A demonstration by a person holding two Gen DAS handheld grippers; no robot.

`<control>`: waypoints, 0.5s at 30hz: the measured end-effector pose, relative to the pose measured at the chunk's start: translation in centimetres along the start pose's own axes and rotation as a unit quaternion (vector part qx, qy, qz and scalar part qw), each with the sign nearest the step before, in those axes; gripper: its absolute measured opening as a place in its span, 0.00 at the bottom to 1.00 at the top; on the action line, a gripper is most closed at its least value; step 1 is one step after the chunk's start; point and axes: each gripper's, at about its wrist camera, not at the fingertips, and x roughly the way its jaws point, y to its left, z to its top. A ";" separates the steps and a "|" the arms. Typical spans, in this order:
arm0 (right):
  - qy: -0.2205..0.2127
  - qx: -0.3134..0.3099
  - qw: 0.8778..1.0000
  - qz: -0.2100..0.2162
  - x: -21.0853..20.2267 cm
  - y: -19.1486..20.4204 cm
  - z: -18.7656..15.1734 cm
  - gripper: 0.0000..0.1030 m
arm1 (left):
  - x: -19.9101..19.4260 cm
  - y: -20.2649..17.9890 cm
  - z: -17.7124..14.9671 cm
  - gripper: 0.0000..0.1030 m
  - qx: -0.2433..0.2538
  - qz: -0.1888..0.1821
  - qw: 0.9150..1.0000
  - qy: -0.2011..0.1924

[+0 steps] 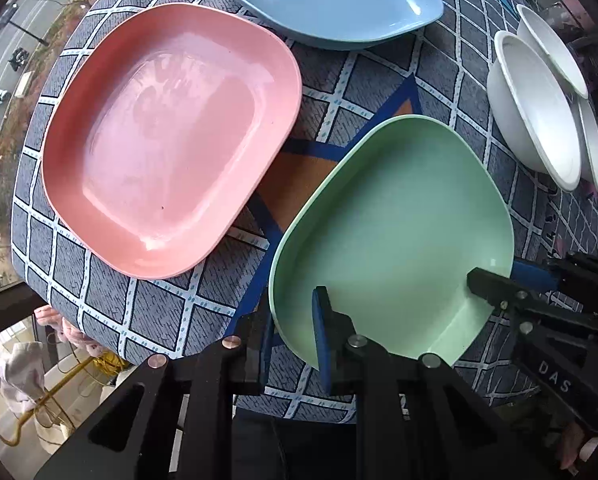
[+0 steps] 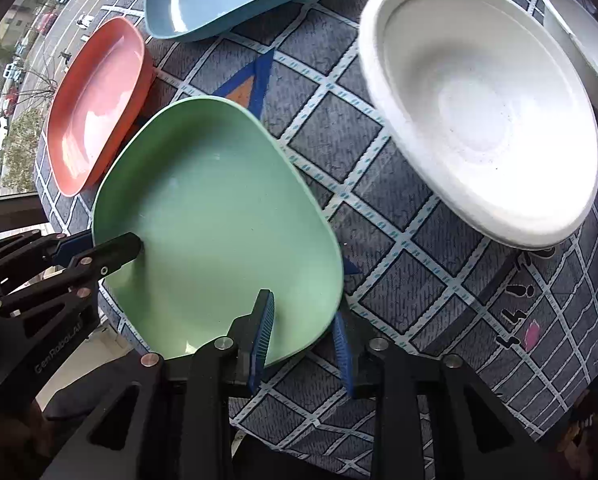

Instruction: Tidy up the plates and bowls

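Two grippers are working the green plate (image 1: 391,232) at once, each pinching its near rim. The left gripper (image 1: 295,344) is clamping the plate's near-left edge, one blue pad inside the rim and the other outside, jaws drawn almost together on the thin wall. The right gripper (image 2: 303,340) is doing the same at the near-right corner, its jaws likewise nearly pressed together on the rim; in the left wrist view it is reaching in from the right side.

By my reading, the step in hand is securing the green plate for a lift, probably to stack it with the others. Ahead and to the left of the left jaws, the pink plate (image 1: 171,140) is lying flat on the worktop (image 1: 139,312); beyond it, the blue plate (image 1: 331,0). Ahead and to the right of the right jaws, a white bowl (image 2: 483,112) is sitting well apart.

Next, both hands would need to be rising together, keeping the plate level, so it is not twisting out of either grip.
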 end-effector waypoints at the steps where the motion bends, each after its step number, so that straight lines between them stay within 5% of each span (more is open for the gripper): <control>1: -0.003 0.004 1.000 0.003 0.3 -0.7 -0.3 0.12 | -0.2 0.1 0.1 0.17 0.000 0.000 1.000 0.001; 15: -0.068 0.006 0.998 -0.001 -5.1 -0.4 -3.0 0.11 | -5.2 -1.9 -0.5 0.17 0.045 0.001 0.998 -0.046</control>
